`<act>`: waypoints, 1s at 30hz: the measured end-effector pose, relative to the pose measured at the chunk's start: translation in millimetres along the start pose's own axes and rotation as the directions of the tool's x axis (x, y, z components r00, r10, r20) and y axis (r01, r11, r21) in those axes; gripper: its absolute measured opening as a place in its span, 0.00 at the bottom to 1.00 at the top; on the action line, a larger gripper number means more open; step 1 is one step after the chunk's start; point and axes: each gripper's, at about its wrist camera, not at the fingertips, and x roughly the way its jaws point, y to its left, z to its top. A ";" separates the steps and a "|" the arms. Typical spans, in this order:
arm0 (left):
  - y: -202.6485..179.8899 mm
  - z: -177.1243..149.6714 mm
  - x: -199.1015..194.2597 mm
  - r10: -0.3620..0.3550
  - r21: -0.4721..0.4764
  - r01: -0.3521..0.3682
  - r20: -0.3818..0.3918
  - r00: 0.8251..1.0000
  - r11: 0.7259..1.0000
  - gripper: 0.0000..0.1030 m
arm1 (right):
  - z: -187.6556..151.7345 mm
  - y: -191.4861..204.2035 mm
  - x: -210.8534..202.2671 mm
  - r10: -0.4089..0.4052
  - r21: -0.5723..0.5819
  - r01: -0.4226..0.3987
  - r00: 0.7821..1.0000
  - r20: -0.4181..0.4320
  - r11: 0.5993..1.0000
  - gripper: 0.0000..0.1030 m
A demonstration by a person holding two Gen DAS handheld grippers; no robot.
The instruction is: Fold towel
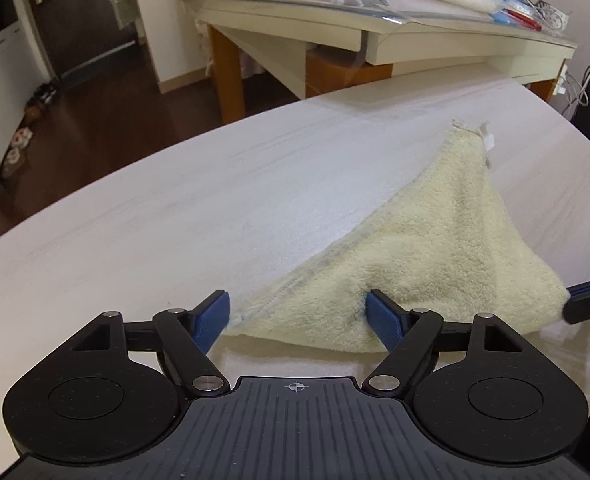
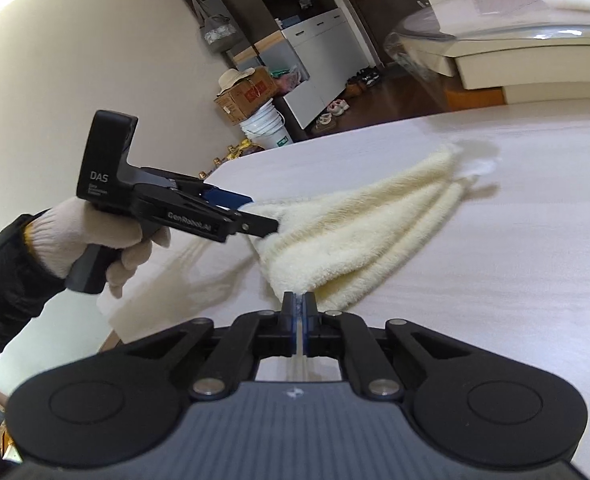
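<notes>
The table [image 1: 135, 208] carries the pale yellow towel [image 1: 435, 232], which lies doubled into a rough triangle: its far tip rests on the top, while its near edge is raised off the surface between my two claws. Several layers show at that edge in the right wrist view, so at least one fold is already in it. I cannot tell from this whether I am carrying a fold over or lifting a corner to begin another.

Either way, I judge the work goes best if both near corners stay level and taut, so the layers travel together and the edges meet square without bunching.

My right gripper [image 2: 297, 304] is closed tight, with a thin strip of towel pinched between its pads. My left gripper [image 1: 297, 312] stands wide apart and holds nothing. Its right pad [image 1: 383, 316] presses into the pile, and the other sits just off the corner, though the side view is too poor to confirm this.
</notes>
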 end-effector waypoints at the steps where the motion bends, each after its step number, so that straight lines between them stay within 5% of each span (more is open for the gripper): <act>1: 0.9 -0.1 0.6 -0.003 -0.004 0.003 0.000 1.000 1.000 0.81 | -2.4 -2.3 -3.5 -0.007 0.002 0.007 1.000 -0.005 1.000 0.00; 4: 0.5 -0.4 0.2 -0.003 -0.005 0.003 0.001 1.000 1.000 0.81 | -7.0 -3.2 -12.0 -0.020 0.001 0.020 1.000 0.001 1.000 0.06; 7: -2.7 0.5 -1.8 0.003 0.005 -0.003 0.002 1.000 1.000 0.79 | -2.5 0.5 -6.6 0.007 0.002 -0.007 1.000 0.010 1.000 0.37; 15: -4.2 9.3 -12.7 -0.003 0.013 0.003 0.048 0.999 1.000 0.74 | 7.9 -0.1 34.3 0.037 0.077 -0.037 0.999 0.002 0.996 0.34; 17: -6.1 8.5 -6.7 0.003 0.021 -0.003 0.037 0.999 1.000 0.73 | 8.3 -2.1 39.3 0.044 0.106 -0.044 0.999 0.003 0.993 0.07; 18: -7.5 7.2 -2.2 0.015 0.031 -0.016 0.031 0.999 0.999 0.74 | 7.7 -3.7 40.2 0.048 0.120 -0.049 0.999 0.007 0.992 0.06; 27: 0.8 4.7 -0.2 -0.001 -0.006 0.001 0.037 0.999 1.000 0.78 | -5.1 -6.5 20.4 -0.005 0.083 0.004 1.000 0.009 0.997 0.04; 30: 3.9 1.4 -13.6 0.013 -0.022 -0.012 0.070 0.997 1.000 0.76 | -5.1 -6.4 13.6 -0.027 0.050 0.026 0.999 0.025 0.998 0.12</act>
